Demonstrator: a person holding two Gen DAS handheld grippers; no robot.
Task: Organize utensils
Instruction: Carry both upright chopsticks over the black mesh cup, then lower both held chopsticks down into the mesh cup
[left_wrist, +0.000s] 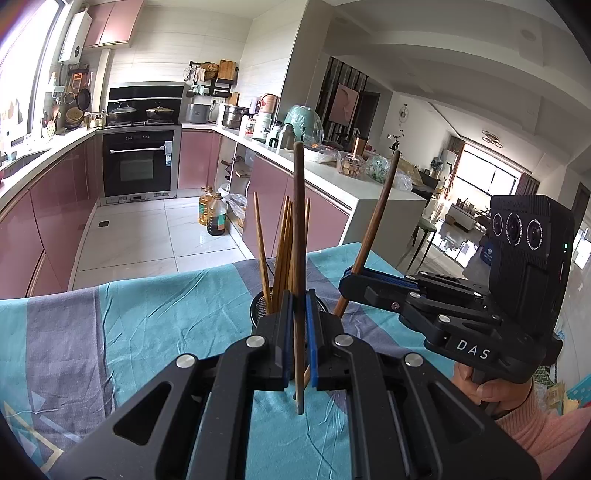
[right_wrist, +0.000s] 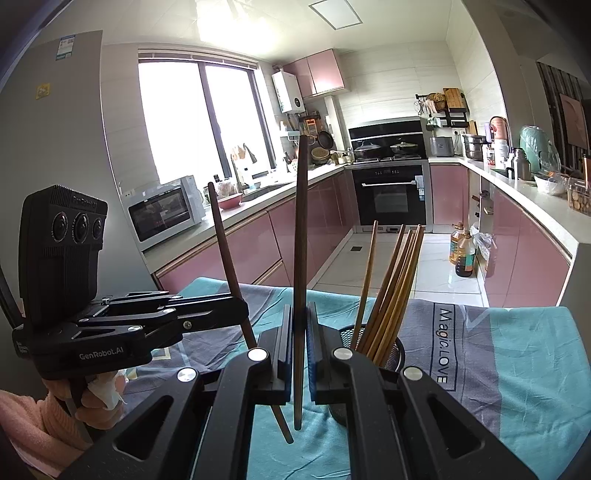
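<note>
Your left gripper (left_wrist: 299, 347) is clamped on a dark brown chopstick (left_wrist: 298, 258), which stands nearly upright between the blue pads, its narrow tip hanging just above the cloth. Your right gripper (right_wrist: 299, 354) is clamped the same way on a second dark chopstick (right_wrist: 301, 280), also close to upright, its lower end just over the cloth.

From the left wrist view you can see the right gripper off to the right, reaching in level, its chopstick leaning away toward the counter. From the right wrist view the left gripper sits at the left with its stick tilted too.

The black mesh holder (right_wrist: 395, 350) stands on the striped teal and grey tablecloth (right_wrist: 517, 369), just beyond both sets of fingers. It already holds a bunch of lighter wooden chopsticks (right_wrist: 391, 288), fanned out and leaning against the rim. In the left wrist view the holder is mostly hidden behind your fingers, so you probably cannot judge from there how near the gripped stick is to its rim.

Your hand (left_wrist: 491, 387), in a pink sleeve, grips the right handle.
</note>
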